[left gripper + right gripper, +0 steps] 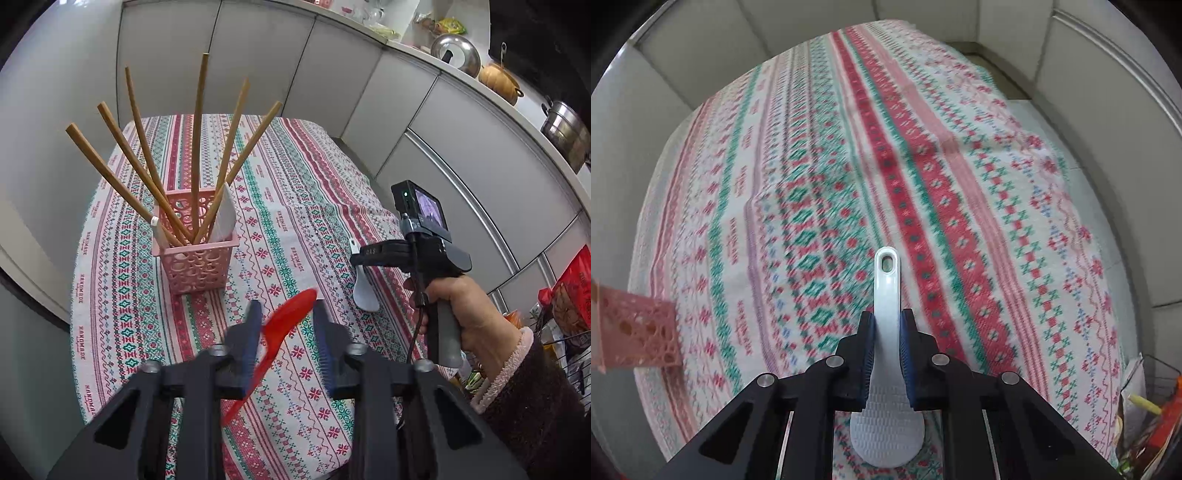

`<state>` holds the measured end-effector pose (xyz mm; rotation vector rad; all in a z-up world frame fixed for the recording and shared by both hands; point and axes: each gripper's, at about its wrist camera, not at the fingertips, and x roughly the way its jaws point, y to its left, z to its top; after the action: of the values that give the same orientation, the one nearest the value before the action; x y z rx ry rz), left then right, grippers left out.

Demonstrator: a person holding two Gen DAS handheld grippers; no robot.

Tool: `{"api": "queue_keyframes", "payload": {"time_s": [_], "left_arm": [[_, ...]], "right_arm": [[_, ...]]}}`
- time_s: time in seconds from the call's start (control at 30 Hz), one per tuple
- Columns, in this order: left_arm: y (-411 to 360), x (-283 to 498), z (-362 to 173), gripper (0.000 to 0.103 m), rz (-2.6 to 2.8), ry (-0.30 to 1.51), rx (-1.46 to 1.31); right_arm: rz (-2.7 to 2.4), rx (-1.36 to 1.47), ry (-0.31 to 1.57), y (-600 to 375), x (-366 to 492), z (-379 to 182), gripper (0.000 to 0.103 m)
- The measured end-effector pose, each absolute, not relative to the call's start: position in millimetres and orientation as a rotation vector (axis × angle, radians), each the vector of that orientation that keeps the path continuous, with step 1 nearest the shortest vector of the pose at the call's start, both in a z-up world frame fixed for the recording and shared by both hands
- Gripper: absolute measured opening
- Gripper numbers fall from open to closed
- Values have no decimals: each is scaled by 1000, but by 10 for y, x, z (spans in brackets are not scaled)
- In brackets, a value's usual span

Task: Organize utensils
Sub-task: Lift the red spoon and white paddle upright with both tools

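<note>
A pink perforated utensil basket (pixel 194 254) stands on the patterned tablecloth (pixel 295 206), holding several wooden chopsticks (pixel 197 147) and a white utensil (pixel 226 218). My left gripper (pixel 284 314) is open; a blurred red plastic spoon (pixel 280 332) lies slanted between its fingers, touching the left pad. My right gripper (pixel 887 325) is shut on the handle of a white rice paddle (pixel 886 369), above the cloth; it also shows in the left wrist view (pixel 364 284). The basket's edge shows at the left of the right wrist view (pixel 639 332).
Grey cabinet doors (pixel 258 66) surround the table. A counter at the upper right holds a pot lid (pixel 456 53), an orange pot (pixel 500 81) and a steel pot (pixel 565 127). Red bags and a wire rack (pixel 569 314) stand at the right.
</note>
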<state>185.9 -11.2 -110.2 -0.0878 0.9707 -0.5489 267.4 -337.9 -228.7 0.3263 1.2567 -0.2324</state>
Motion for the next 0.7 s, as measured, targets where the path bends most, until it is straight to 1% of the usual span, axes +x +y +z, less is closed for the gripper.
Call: {"api": "queue_keyframes", "payload": {"time_s": [0.2,0.37,0.43,0.57,0.7], "left_arm": [[-21,1914,-1147,8,-538,987,-133],[-57,1967,-1236,8,-565,1027,-124],[-127,1997,-1340,11,-568,1058,-104],[-367,2092,-1633,13,-555,1124,-28],[-653,2242,-1917,14,-523,1118,99]], "right_arm": [[-140,397,1308,-3203,2542,-2287,14],[-110,366,1296,-3133,2410,-2146,14],[-92,354,1284,-3173,2246,-2027,14],[-55,359,1258,-3183,2109,-1889,14],[-28,350,1244,-3192,1946,-1796,14]]}}
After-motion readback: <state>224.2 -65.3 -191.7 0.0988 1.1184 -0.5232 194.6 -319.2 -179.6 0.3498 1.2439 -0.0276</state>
